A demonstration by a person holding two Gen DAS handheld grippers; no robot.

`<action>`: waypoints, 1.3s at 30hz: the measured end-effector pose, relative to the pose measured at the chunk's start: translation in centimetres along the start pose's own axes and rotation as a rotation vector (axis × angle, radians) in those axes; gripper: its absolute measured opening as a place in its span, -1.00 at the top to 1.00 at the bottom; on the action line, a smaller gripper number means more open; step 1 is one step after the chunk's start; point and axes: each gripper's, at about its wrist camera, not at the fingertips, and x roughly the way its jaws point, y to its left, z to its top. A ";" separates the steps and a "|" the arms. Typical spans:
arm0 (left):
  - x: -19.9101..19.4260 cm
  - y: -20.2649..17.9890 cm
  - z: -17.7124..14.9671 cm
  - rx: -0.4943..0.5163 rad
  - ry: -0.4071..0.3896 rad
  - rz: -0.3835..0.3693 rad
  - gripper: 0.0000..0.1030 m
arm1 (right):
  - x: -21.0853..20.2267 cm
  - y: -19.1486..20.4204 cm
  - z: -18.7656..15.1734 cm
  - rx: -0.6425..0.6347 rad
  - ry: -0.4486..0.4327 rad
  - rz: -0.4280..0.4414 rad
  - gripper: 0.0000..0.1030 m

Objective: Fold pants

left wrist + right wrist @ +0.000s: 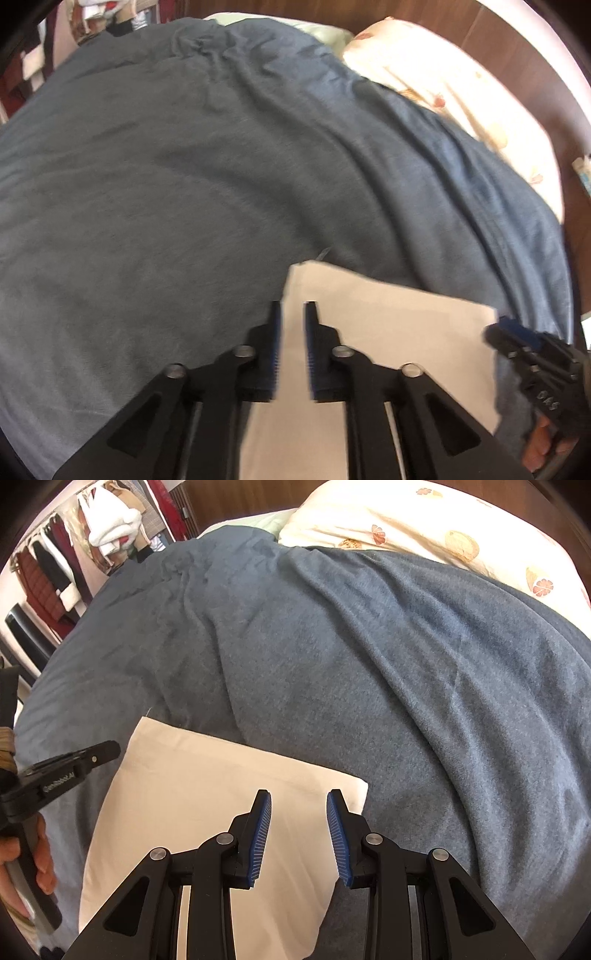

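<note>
Pants (207,812) folded square, edges clear on blanket (369,664)

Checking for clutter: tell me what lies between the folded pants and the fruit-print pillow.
Only the wrinkled blue blanket, seen in both wrist views, between cream pants and pillow.

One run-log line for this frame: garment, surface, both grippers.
garment: cream cloth pants, folded flat rectangle | surface: blue-grey bedspread | left gripper: open, above pants, nothing gripped | right gripper: open, above pants, nothing gripped
</note>
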 end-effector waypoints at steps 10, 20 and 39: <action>2.6 -0.7 0.9 0.036 0.049 0.024 0.84 | 0.0 -0.2 0.1 0.003 -0.003 -0.007 0.37; 3.4 -0.7 1.5 0.027 0.033 0.066 0.93 | 0.5 -0.8 0.2 0.018 0.002 -0.046 0.37; -9.4 -0.1 -4.3 0.011 -0.066 0.107 0.27 | -5.8 0.8 -0.2 0.005 -0.108 0.032 0.20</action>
